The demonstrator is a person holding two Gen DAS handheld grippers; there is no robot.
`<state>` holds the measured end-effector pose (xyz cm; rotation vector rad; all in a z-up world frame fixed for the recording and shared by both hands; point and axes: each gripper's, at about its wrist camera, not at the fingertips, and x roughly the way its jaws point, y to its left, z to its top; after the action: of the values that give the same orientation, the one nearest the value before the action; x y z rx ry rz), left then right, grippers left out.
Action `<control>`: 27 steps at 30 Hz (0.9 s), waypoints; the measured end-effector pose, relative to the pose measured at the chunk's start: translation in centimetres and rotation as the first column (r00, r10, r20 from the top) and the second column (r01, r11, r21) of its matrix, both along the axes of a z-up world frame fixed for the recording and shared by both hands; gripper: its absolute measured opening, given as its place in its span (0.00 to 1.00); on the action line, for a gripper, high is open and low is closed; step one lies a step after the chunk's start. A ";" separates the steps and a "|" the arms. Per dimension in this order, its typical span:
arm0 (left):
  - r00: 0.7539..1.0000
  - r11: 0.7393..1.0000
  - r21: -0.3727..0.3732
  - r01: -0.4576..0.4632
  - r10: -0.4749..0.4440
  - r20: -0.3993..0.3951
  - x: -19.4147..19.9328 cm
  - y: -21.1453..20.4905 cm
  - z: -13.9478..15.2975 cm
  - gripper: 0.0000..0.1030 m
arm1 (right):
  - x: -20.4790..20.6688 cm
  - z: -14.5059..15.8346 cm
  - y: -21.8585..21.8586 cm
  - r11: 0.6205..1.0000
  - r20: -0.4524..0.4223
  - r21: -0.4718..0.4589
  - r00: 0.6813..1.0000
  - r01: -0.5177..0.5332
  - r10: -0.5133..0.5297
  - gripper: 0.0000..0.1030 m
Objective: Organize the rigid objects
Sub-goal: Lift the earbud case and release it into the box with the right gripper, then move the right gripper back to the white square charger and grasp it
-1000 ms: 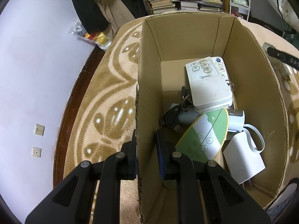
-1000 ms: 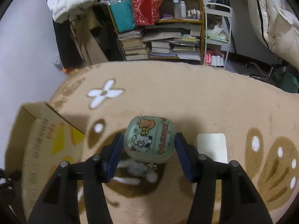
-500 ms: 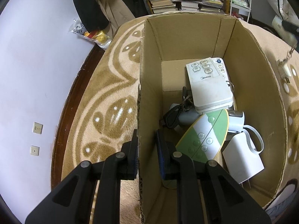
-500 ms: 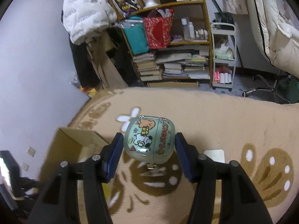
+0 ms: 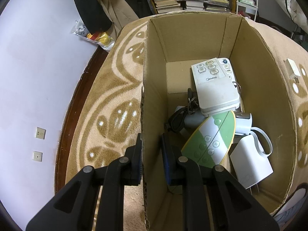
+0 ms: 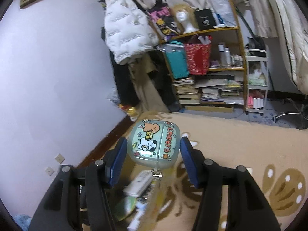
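Gripping the left wall of the cardboard box (image 5: 154, 96), your left gripper (image 5: 151, 154) jaws pinch it; your right gripper (image 6: 154, 157) jaws clamp the cartoon case (image 6: 154, 144) above the box.

A lived-in bedroom at home.
Ahead of the tool: a bookshelf (image 6: 209, 67) stacked with books (image 6: 187, 91), a white puffer jacket (image 6: 125, 36) hanging, patterned beige carpet (image 6: 240, 144) below.

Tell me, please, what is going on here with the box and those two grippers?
A person is tidying small items into a cardboard box. The left gripper clamps the box's side wall, steadying it. The right gripper holds a cartoon-printed case above the box, which already contains remotes and a white charger.
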<state>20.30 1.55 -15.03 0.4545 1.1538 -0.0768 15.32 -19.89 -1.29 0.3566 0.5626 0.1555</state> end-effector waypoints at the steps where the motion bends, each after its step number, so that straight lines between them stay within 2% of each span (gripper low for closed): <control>1: 1.000 1.000 -0.001 0.000 0.000 0.000 0.0 0.0 0.0 0.17 | -0.1 0.3 0.4 1.000 0.001 0.004 1.000 -0.012 0.012 0.58; 5: 1.000 1.000 -0.002 -0.002 0.002 -0.001 -0.1 -0.1 0.0 0.17 | -0.9 1.2 3.3 0.996 0.023 -0.048 0.997 -0.071 0.072 0.58; 6: 1.000 1.000 -0.001 -0.001 0.001 -0.001 -0.1 -0.1 0.0 0.17 | -1.1 1.2 3.8 0.995 0.025 -0.060 0.997 -0.076 0.078 0.56; 7: 1.000 1.000 0.001 0.000 0.000 -0.001 -0.1 -0.1 0.0 0.17 | -1.3 1.3 4.2 0.994 0.030 -0.069 0.996 -0.084 0.086 0.49; 9: 1.000 1.000 -0.002 -0.002 0.002 -0.001 -0.1 -0.1 0.0 0.17 | -1.4 1.5 5.2 0.990 0.032 -0.084 0.993 -0.112 0.115 0.48; 10: 1.000 1.000 -0.004 -0.003 0.003 -0.002 -0.1 -0.1 0.0 0.17 | -1.5 1.6 5.6 0.989 0.032 -0.096 0.992 -0.116 0.120 0.44; 11: 1.000 1.000 -0.005 -0.003 0.003 -0.003 -0.1 -0.1 0.0 0.18 | -1.6 1.6 5.8 0.987 0.036 -0.104 0.992 -0.120 0.124 0.21; 12: 1.000 1.000 -0.021 0.002 -0.002 -0.005 -0.1 -0.1 0.1 0.17 | -1.5 1.4 6.4 0.983 0.033 -0.127 0.989 -0.136 0.142 0.11; 13: 1.000 1.000 -0.010 -0.003 0.003 -0.004 -0.1 -0.2 0.1 0.17 | -1.4 1.2 6.5 0.980 0.021 -0.140 0.989 -0.141 0.146 0.09; 15: 1.000 1.000 0.003 -0.004 0.004 -0.002 0.0 -0.2 -0.1 0.17 | -0.8 0.2 6.7 0.979 -0.019 -0.149 0.990 -0.141 0.140 0.09; 22: 1.000 1.000 -0.016 -0.018 0.018 -0.014 0.2 0.2 -0.2 0.16 | 1.4 -3.4 4.6 0.991 -0.155 -0.082 0.983 -0.110 0.096 0.11; 27: 1.000 1.000 -0.008 -0.013 0.013 -0.011 0.3 0.1 -0.2 0.16 | 1.8 -4.5 3.7 0.992 -0.181 -0.078 0.980 -0.095 0.079 0.12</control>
<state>20.55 1.66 -15.27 0.4398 1.1669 -0.0731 17.13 -16.24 -5.79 0.2630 0.7593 0.1841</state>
